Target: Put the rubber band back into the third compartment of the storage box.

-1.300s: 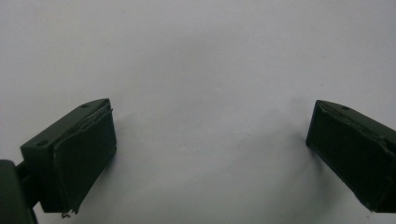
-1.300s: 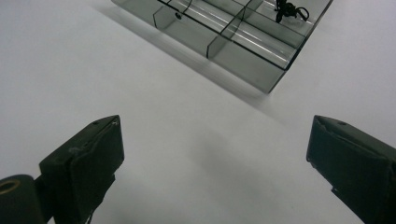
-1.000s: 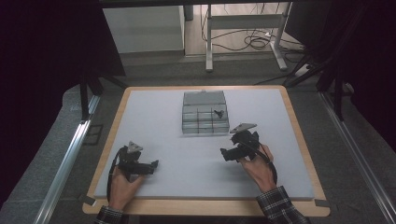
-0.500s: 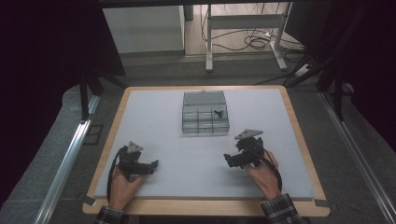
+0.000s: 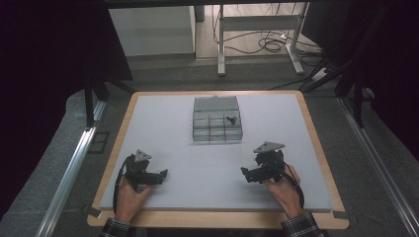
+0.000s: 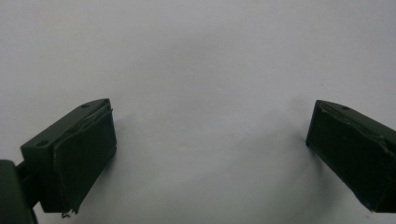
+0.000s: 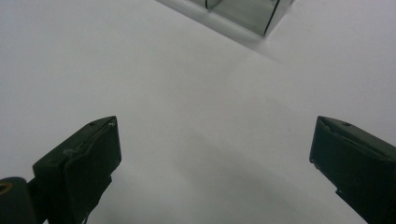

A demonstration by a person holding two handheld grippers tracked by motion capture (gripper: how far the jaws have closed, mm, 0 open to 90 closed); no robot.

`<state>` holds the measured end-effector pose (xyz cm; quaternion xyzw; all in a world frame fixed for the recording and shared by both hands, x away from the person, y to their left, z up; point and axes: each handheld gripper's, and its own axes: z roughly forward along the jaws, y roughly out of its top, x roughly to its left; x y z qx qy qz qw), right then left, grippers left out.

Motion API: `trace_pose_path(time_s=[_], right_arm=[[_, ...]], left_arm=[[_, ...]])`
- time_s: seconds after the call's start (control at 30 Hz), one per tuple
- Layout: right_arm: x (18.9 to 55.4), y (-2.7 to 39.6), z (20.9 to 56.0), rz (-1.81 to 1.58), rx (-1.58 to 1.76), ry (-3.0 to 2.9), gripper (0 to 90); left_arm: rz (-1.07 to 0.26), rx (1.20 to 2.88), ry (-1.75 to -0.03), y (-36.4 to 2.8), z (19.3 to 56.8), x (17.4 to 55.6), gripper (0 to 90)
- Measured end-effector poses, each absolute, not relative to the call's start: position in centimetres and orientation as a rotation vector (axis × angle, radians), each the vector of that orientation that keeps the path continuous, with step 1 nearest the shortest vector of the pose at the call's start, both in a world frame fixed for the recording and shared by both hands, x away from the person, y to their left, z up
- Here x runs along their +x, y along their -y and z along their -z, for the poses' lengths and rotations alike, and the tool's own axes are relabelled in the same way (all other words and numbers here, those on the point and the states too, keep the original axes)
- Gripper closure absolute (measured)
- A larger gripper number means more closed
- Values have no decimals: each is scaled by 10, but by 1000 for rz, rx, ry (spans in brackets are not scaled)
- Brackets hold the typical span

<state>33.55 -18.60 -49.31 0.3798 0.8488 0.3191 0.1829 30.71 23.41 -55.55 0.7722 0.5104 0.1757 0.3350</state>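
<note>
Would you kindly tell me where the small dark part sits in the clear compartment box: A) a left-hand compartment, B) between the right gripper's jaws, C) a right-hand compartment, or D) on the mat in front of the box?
C: in the high view the small dark part lies in a right-hand cell of the compartment box, far from both open grippers.

The right gripper (image 7: 212, 163) has its two black jaws spread wide apart, one rising from the lower left of the right gripper view and the other from the lower right, with nothing between them. Under them lies the bare pale grey desk (image 7: 140, 70), marked by a soft shadow between the jaws. Toward the top of the view, well apart from the jaws, sits a corner of the clear compartment box (image 7: 247, 11), its dark dividers showing through the wall.
</note>
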Motion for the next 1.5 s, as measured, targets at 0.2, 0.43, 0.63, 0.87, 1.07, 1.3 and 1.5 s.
trace_pose_path(time_s=[0.2,0.43,0.63,0.87,1.07,1.3,1.5], right_arm=[[327,195,497,-905,1087,-2391,19],[319,206,499,-909,1103,-2381,19],[312,214,501,-918,1115,-2368,19],[302,225,503,-921,1131,-2351,20],[294,232,506,-935,1152,-2339,20],[285,242,512,-953,1159,-2320,20],[279,247,519,-971,1161,-2306,20]], left_arm=[[-458,2014,-1332,-234,556,307,15],[-459,2014,-1332,-234,556,307,15],[-459,2014,-1332,-234,556,307,15],[-459,2015,-1332,-234,556,307,16],[-459,2014,-1332,-234,556,307,16],[-459,2015,-1332,-234,555,307,16],[-459,2015,-1332,-234,555,307,16]])
